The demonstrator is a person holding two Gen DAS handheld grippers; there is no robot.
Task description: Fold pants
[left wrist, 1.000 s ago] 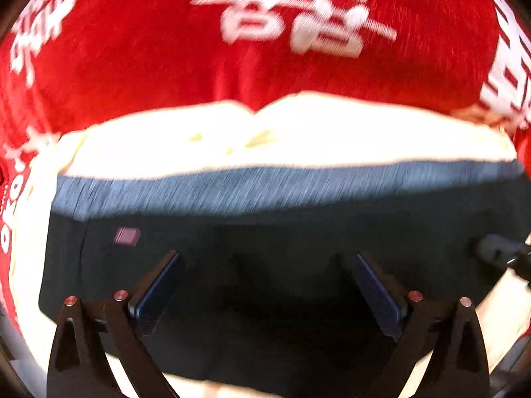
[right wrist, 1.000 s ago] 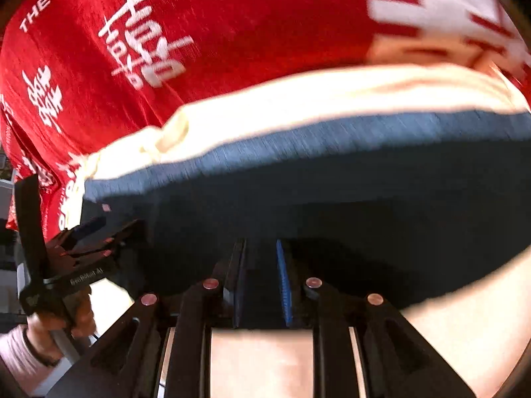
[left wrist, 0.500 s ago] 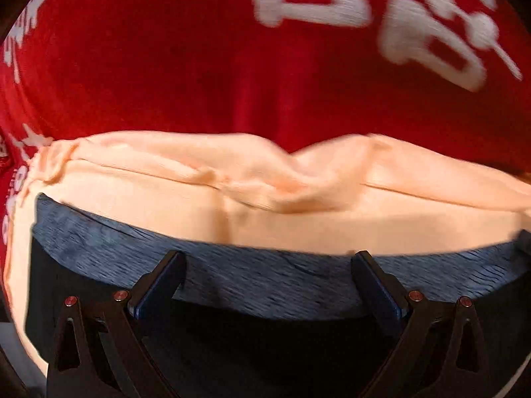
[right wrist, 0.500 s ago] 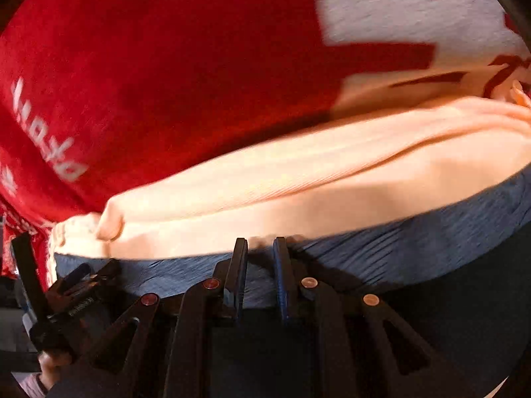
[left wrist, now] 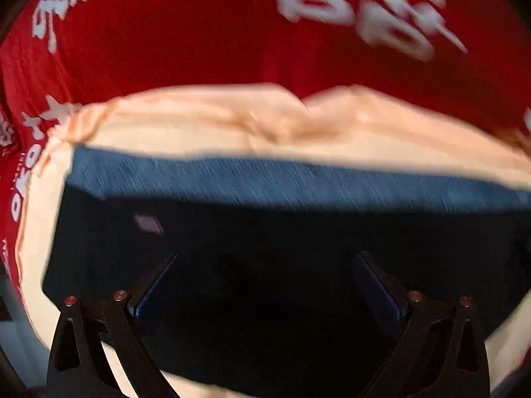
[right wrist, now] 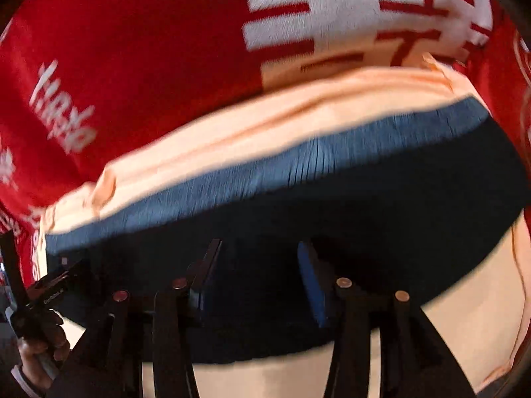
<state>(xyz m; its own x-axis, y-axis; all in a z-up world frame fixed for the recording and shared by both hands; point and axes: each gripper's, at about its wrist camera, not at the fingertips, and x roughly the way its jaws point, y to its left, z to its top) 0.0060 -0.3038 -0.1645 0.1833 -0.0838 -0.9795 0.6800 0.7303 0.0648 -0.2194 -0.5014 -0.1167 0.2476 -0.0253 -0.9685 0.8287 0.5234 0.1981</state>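
Note:
The dark navy pants point(left wrist: 265, 258) lie folded flat on a peach cloth, with a lighter blue band along their far edge point(left wrist: 265, 182). A small pinkish label point(left wrist: 149, 224) sits near their left end. My left gripper point(left wrist: 265, 285) is open, its fingers spread wide over the dark fabric, holding nothing. In the right wrist view the pants point(right wrist: 332, 219) fill the middle, and my right gripper point(right wrist: 259, 275) is open above them with a gap between the blue pads. The left gripper point(right wrist: 49, 292) shows at the far left edge, held in a hand.
A peach cloth point(left wrist: 232, 132) covers the table under the pants and is rumpled along its far edge. Behind it hangs a red cloth with white lettering point(left wrist: 199, 33), also in the right wrist view point(right wrist: 132, 66).
My right gripper has opened and let go of the pants' edge. Both grippers have drawn back from the far edge, so more of the dark fabric shows.

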